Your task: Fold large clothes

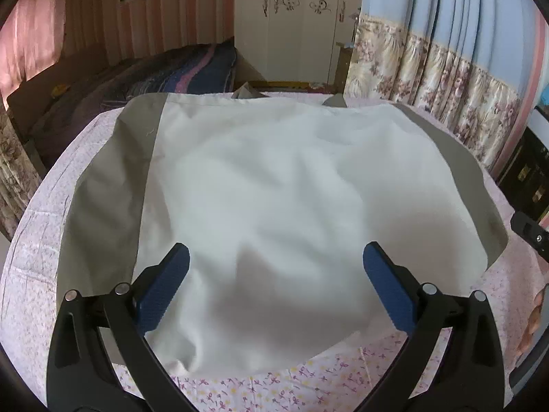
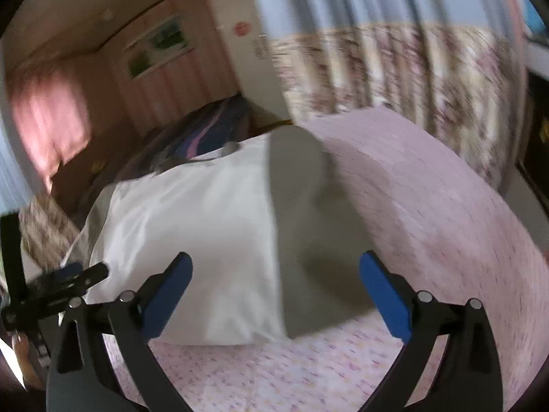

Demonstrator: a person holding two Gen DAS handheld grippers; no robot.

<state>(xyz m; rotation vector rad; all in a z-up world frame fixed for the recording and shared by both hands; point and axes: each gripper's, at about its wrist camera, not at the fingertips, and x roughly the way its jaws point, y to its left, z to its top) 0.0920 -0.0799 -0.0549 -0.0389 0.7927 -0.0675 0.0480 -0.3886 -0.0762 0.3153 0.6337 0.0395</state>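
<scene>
A large white garment (image 1: 274, 189) with grey side panels (image 1: 103, 185) lies spread flat on a pink floral bedsheet (image 1: 308, 388). My left gripper (image 1: 276, 274) is open and empty, hovering over the garment's near edge. In the right wrist view the same garment (image 2: 192, 223) shows with its grey right panel (image 2: 308, 223). My right gripper (image 2: 276, 281) is open and empty above the garment's near right corner. The view is motion-blurred. The left gripper (image 2: 68, 274) appears at its left edge, and the right gripper's tip (image 1: 528, 233) at the left view's right edge.
A second bed with a dark striped cover (image 1: 164, 75) stands beyond to the left. A white wardrobe (image 1: 295, 24) is at the back. Floral and blue curtains (image 1: 446, 51) hang on the right. A dark cabinet (image 1: 528, 171) stands at far right.
</scene>
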